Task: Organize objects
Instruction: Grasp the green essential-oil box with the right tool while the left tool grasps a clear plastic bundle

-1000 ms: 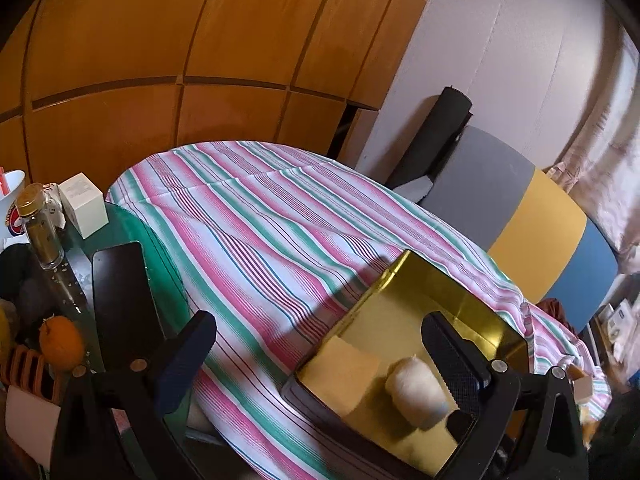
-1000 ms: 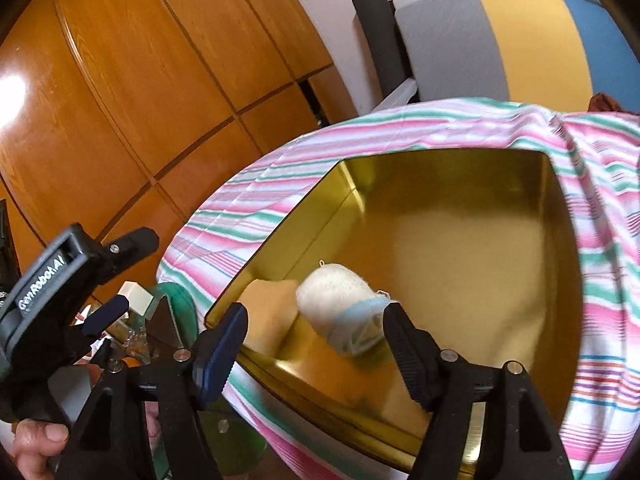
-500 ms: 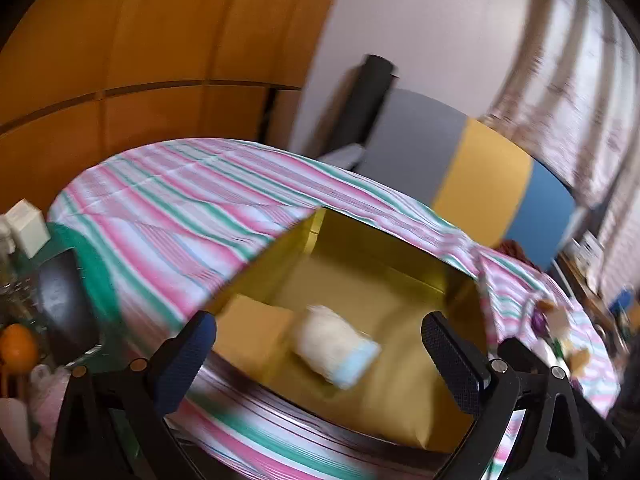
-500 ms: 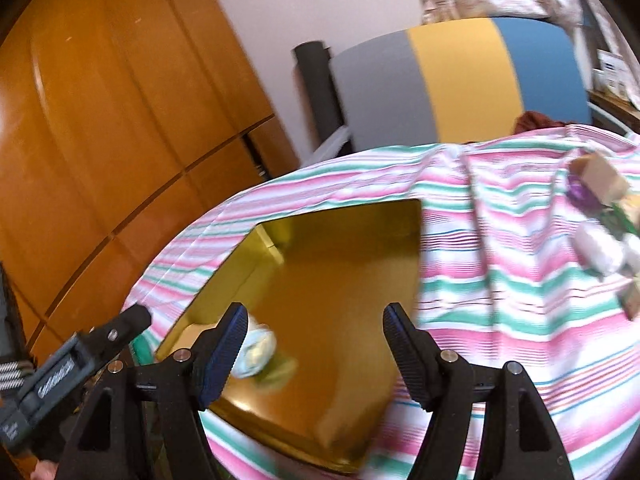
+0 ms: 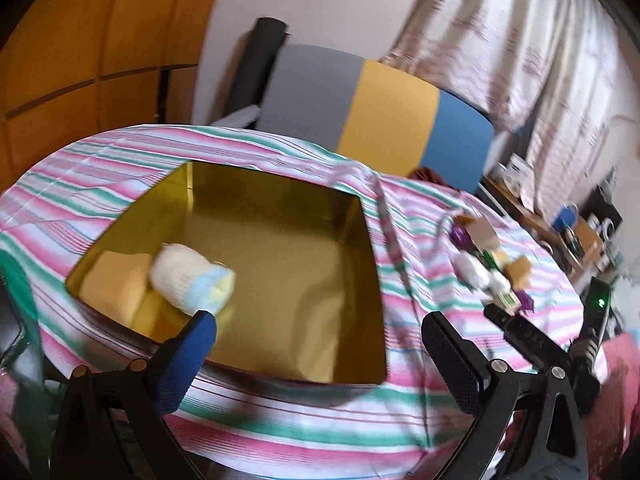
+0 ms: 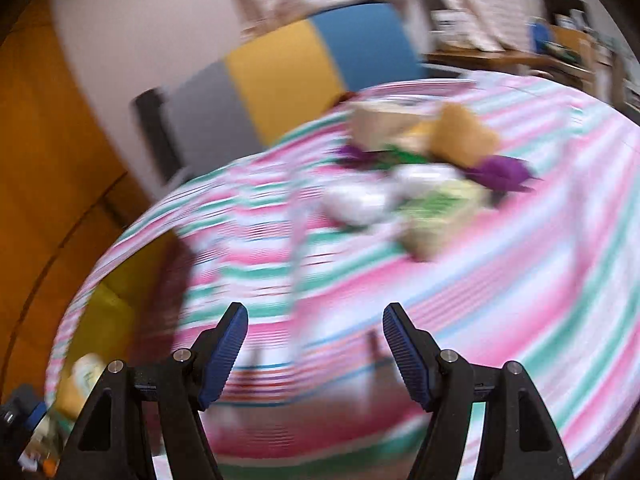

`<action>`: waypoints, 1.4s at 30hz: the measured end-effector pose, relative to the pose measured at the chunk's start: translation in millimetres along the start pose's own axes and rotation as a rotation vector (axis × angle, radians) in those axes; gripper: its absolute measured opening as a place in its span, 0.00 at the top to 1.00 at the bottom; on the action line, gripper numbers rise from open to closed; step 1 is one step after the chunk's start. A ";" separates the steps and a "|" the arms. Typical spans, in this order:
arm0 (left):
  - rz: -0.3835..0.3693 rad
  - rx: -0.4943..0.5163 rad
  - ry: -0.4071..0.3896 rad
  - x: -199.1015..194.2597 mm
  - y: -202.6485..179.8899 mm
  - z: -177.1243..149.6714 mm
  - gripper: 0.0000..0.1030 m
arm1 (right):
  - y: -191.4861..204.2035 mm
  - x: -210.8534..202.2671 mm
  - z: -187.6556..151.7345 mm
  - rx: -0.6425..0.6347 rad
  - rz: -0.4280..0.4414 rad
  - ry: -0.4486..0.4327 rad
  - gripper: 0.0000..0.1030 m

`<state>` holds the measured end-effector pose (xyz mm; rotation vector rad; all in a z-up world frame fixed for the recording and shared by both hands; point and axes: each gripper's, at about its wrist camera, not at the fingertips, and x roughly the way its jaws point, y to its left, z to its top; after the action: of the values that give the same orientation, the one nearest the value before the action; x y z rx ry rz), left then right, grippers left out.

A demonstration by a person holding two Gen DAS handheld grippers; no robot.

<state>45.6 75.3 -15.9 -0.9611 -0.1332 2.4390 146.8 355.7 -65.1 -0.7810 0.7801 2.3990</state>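
Both jaws wide open, nothing between the pads of either. Left gripper point(image 5: 316, 336) hangs over the near rim of the square gold metal tin point(image 5: 280, 264), which sits on the pink-green-white striped cloth point(image 5: 280, 432) covering the tabletop. Just ahead of its left pad, inside the tin: a rolled white sock with a pale blue and yellow cuff point(image 5: 192, 278), lying against a flat yellow-orange sponge block point(image 5: 114, 284) in the near-left corner. My read is these two are already sorted, since most of the tin floor is bare.

Right gripper point(image 6: 316, 344) points over bare cloth, tin point(image 6: 116, 312) off to its left. Ahead and slightly right of its jaws, well apart: a loose pile of small objects point(image 6: 428, 176), i.e. tan blocks, white bundles, purple and green bits. Frame is too blurred to separate items. Likely the next pick source, so open jaws make sense.

Beyond the tabletop: a grey-yellow-blue panel point(image 5: 376, 120) against the wall.
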 end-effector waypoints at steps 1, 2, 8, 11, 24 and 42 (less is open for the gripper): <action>-0.005 0.010 0.007 0.7 -4.3 -1.9 0.00 | -13.2 1.8 4.6 0.026 -0.032 -0.005 0.31; -0.012 0.019 0.015 2.0 -8.7 -3.7 0.00 | -24.5 2.9 9.5 0.055 -0.052 -0.011 0.31; -0.022 0.035 0.034 3.0 -24.0 -8.7 0.00 | -64.2 28.9 55.9 0.207 -0.113 -0.010 0.31; -0.016 0.049 0.034 1.8 -28.8 -10.5 0.00 | -64.1 46.8 69.6 0.216 -0.112 0.005 0.31; -0.037 0.085 0.067 13.8 -50.9 -8.2 0.00 | -69.6 57.3 61.3 0.011 -0.146 0.020 0.53; -0.102 0.108 0.154 97.5 -151.1 30.9 0.00 | -108.1 44.9 54.5 0.014 -0.057 -0.032 0.66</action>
<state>29.0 256.9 -11.8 -1.0622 0.0028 2.2459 159.9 480.2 -96.6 -0.7474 0.7514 2.3476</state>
